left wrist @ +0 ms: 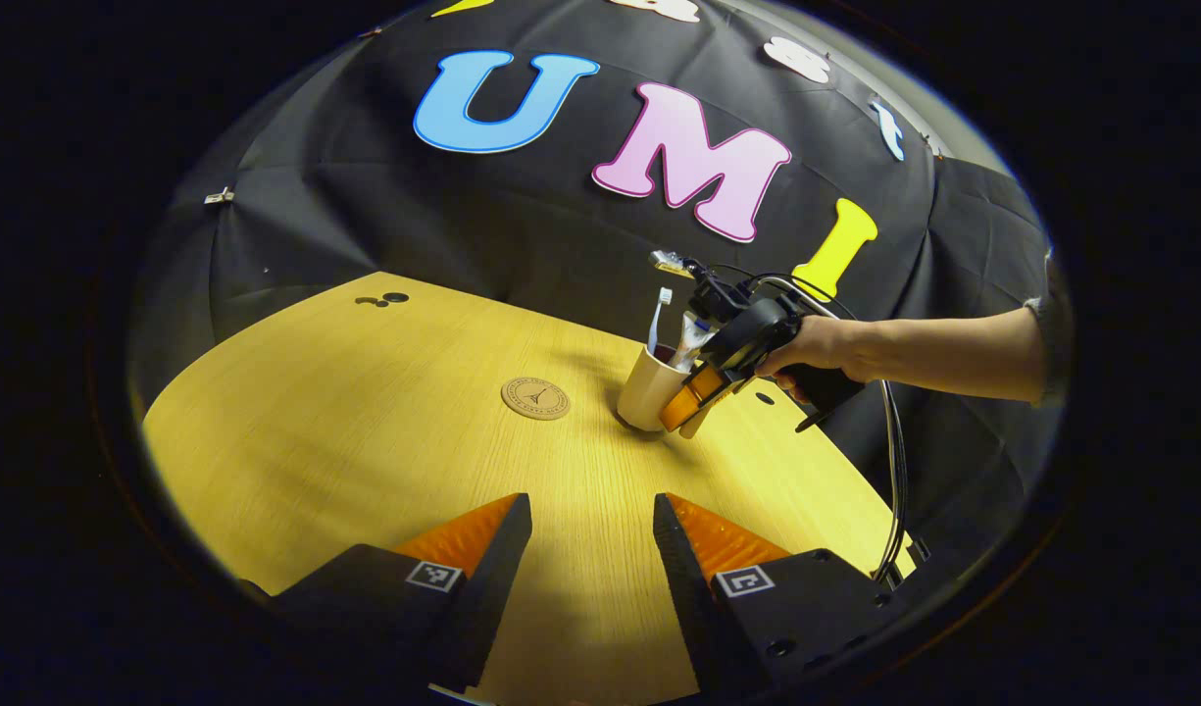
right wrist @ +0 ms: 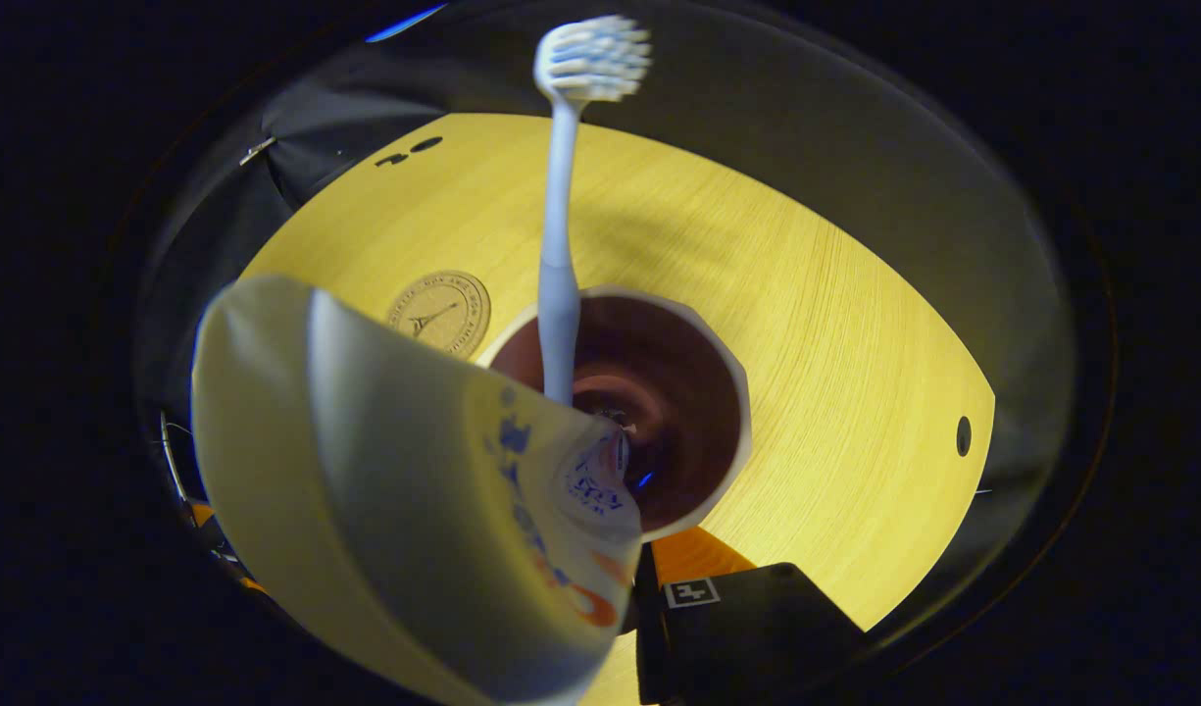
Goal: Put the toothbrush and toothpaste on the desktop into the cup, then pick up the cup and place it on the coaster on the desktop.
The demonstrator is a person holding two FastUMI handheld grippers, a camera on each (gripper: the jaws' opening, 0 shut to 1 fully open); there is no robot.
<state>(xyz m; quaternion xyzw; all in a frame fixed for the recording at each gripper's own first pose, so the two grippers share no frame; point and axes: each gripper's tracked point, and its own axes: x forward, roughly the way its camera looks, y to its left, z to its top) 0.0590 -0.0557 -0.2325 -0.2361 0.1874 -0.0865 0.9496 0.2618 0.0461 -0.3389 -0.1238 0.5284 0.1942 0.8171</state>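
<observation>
A beige cup [left wrist: 647, 392] stands on the wooden table right of a round cork coaster [left wrist: 535, 398]. In it stand a white toothbrush [left wrist: 659, 319], head up, and a toothpaste tube [left wrist: 691, 339]. My right gripper [left wrist: 686, 412] is against the cup's right wall, held by a hand. In the right gripper view I look down into the cup [right wrist: 727, 392]. The toothbrush [right wrist: 559, 245] rises from it, and the toothpaste tube [right wrist: 394, 490] leans toward the camera and hides one finger. The other finger [right wrist: 732, 608] sits just outside the rim. My left gripper [left wrist: 592, 529] is open over the table's front.
A person's hand and forearm [left wrist: 904, 353] reach in from the right, with a cable [left wrist: 894, 461] hanging below. Small dark holes [left wrist: 384, 299] mark the table's far left. The coaster [right wrist: 441, 312] lies just beyond the cup. Black cloth bounds the table behind.
</observation>
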